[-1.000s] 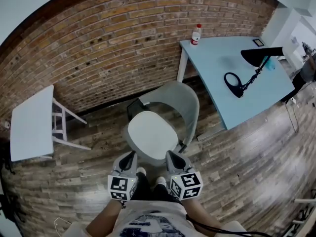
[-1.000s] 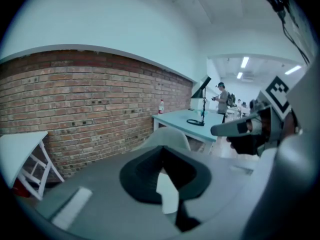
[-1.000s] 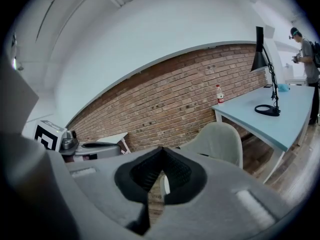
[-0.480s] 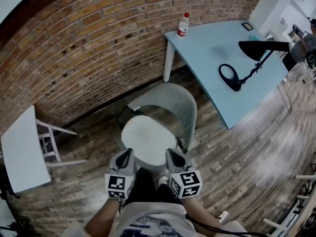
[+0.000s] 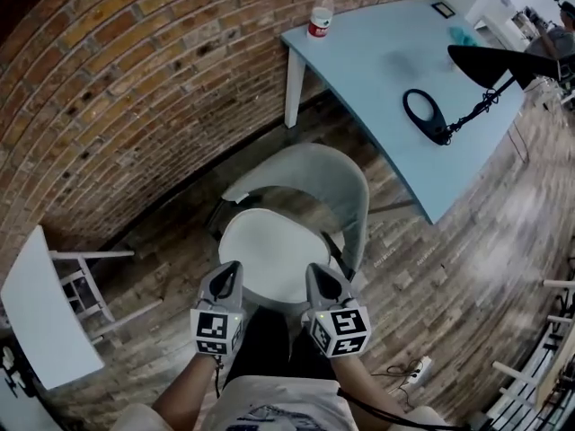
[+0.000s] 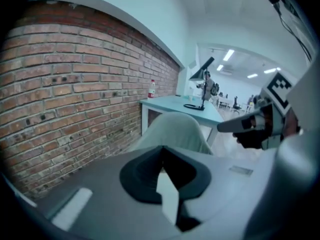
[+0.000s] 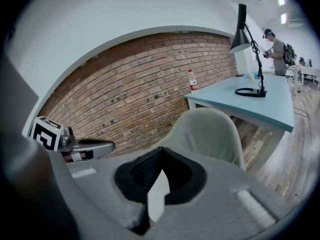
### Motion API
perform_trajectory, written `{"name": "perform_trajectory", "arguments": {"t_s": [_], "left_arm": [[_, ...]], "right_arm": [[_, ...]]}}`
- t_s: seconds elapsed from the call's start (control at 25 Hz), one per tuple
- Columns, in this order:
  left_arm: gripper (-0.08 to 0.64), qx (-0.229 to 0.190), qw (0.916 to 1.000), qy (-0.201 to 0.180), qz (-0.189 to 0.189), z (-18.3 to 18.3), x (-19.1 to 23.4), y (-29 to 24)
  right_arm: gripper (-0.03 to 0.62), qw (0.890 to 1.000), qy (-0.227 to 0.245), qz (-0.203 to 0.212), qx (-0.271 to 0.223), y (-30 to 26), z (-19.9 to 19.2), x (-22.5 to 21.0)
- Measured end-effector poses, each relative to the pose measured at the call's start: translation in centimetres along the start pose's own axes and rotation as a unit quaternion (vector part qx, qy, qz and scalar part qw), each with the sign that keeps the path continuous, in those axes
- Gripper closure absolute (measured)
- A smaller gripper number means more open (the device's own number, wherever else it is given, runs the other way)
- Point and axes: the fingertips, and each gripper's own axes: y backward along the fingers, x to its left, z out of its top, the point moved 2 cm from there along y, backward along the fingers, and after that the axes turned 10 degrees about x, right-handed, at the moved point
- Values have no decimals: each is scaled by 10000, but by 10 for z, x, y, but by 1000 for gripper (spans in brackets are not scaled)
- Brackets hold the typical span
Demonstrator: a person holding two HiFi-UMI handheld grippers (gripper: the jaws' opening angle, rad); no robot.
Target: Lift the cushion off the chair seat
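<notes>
Left tool and right tool, closed, at cushion's near edge

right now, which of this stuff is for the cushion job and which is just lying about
For the job: cushion; chair; left gripper; right gripper, both shut.
Lying about: blue table; bottle; desk lamp; white side table.

Brick wall, plank floor, blue table
</notes>
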Motion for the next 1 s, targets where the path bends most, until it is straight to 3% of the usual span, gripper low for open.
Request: {"name": "perform_trajectory", "arguments": {"t_s": [0.28, 0.8, 1.0], "left_arm": [[569, 215, 9995, -76, -234, -25, 15, -53], [569, 677, 9973, -221, -189, -96, 40, -138], [569, 745, 9970, -147, -157, -123, 50, -166]], "right_arm": [[594, 9993, -12, -362, 68, -46, -26, -28], [594, 9938, -627, -833, 389, -115, -107, -91], [594, 9926, -618, -927, 477, -146, -128, -104]]}}
